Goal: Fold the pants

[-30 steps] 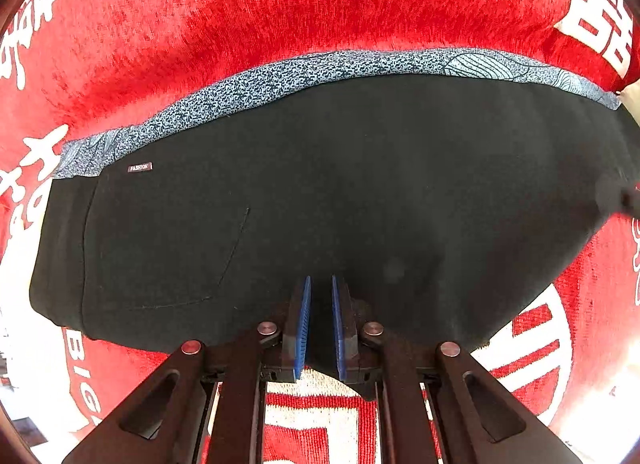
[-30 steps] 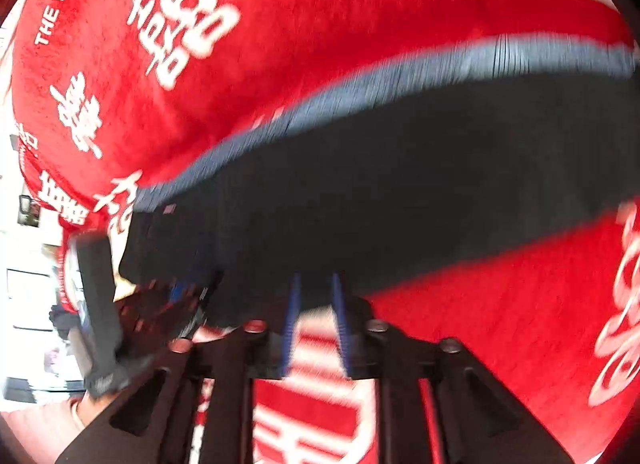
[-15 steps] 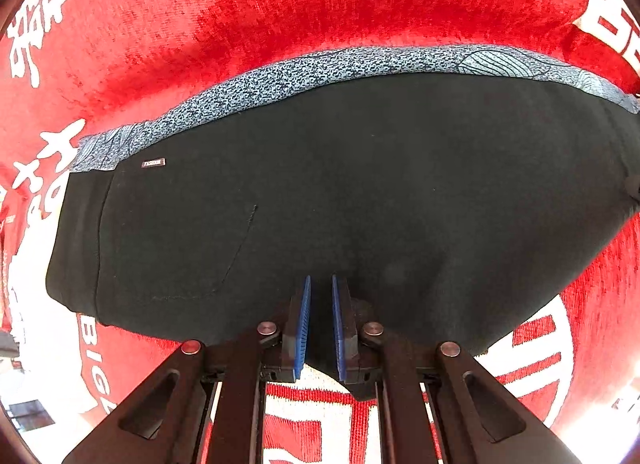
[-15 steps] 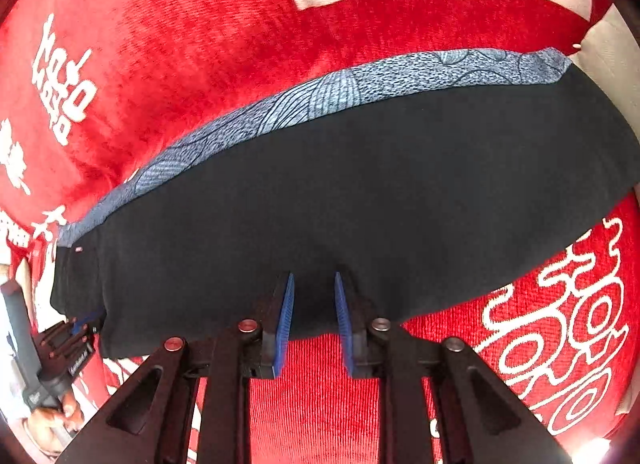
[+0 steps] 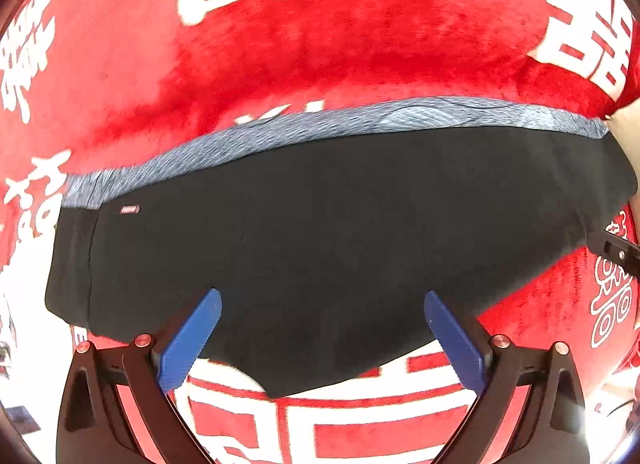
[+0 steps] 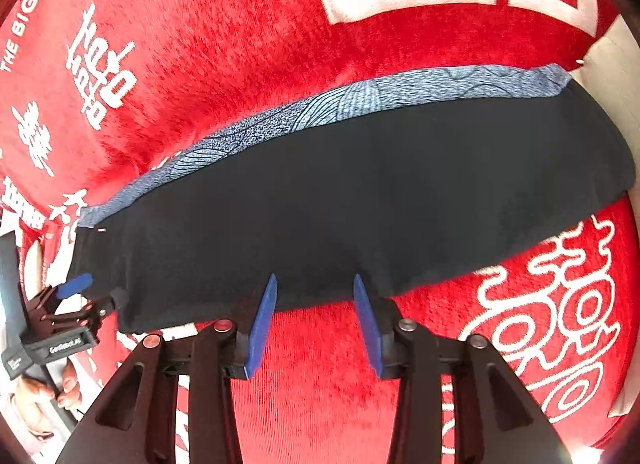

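Pants [image 5: 340, 232] lie flat on the red blanket [image 5: 320, 43], folded into a long dark band w/ the blue-grey patterned strip [image 5: 360, 123] along the far edge. Long axis runs left–right across both wrist views; near edge sits right at both sets of tongs, cloth just ahead of them.

Left tongs [image 5: 320, 338] are spread wide, blue pads either side of the near hem, nothing between them. Right tongs [image 6: 314, 326] are parted too, less wide, tips at the near edge w/ no cloth pinched. In the right wrist view the left tongs show far left by the end w/ the small label [image 5: 130, 209], so left is nearer that end; right sits further along toward the other end, where bare beige surface [image 6: 612, 63] shows past the blanket.

Vs 0.5 s ago: left tongs were narrow, clamped on the near hem, now let go and wide. Right tongs were narrow-gapped, now wider. Pants themselves look much the same in place, only framed a bit differently.

Judgement: fold just laid down and released; next move prob turns on regripping one end to fold along the long axis
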{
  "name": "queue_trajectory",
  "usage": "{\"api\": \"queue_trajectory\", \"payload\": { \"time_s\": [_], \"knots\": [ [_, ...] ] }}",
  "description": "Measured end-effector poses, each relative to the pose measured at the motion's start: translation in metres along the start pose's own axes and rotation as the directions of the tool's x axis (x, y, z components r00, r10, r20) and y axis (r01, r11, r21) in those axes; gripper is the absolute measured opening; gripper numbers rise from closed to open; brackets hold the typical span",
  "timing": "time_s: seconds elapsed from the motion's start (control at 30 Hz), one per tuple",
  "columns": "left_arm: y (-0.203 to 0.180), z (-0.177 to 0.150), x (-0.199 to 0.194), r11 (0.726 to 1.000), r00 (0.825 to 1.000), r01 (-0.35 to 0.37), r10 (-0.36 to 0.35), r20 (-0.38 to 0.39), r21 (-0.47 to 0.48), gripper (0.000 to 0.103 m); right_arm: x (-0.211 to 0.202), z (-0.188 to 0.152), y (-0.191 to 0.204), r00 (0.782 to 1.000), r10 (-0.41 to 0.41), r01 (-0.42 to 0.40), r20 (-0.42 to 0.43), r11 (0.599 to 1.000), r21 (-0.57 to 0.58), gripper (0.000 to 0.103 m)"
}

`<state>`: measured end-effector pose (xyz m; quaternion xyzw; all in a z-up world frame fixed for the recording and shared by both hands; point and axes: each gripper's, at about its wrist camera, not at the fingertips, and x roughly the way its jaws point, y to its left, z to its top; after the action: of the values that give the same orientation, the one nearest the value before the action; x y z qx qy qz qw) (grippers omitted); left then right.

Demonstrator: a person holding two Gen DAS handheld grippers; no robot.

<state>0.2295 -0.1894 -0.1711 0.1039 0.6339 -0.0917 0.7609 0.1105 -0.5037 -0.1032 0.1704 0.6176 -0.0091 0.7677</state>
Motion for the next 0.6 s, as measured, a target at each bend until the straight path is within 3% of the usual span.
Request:
{"api": "queue_trajectory", "payload": {
  "time_s": [0.13, 0.3, 0.6],
  "knots": [
    [-0.033, 0.014, 0.001, 0.998, 1.0, -0.026, 0.027, -0.01, 0.052, 0.102, -0.014, -0.004, -0.019, 1.0, 0.005, -0.005, 0.007, 0.999, 0.039, 0.045],
    [-0.072, 0.028, 0.001, 0.996, 1.0, -0.006, 0.007, -0.012, 0.087, 0.102, -0.03, -0.005, -0.046, 1.0, -0.009, 0.007, 0.023, 0.996, 0.086, 0.059],
    [-0.126, 0.041, 0.006, 0.99, 1.0, 0.014, -0.011, -0.023, 0.138, 0.102, -0.05, -0.003, -0.087, 0.998, -0.029, 0.021, 0.051, 0.991, 0.136, 0.066]
  ]
}}
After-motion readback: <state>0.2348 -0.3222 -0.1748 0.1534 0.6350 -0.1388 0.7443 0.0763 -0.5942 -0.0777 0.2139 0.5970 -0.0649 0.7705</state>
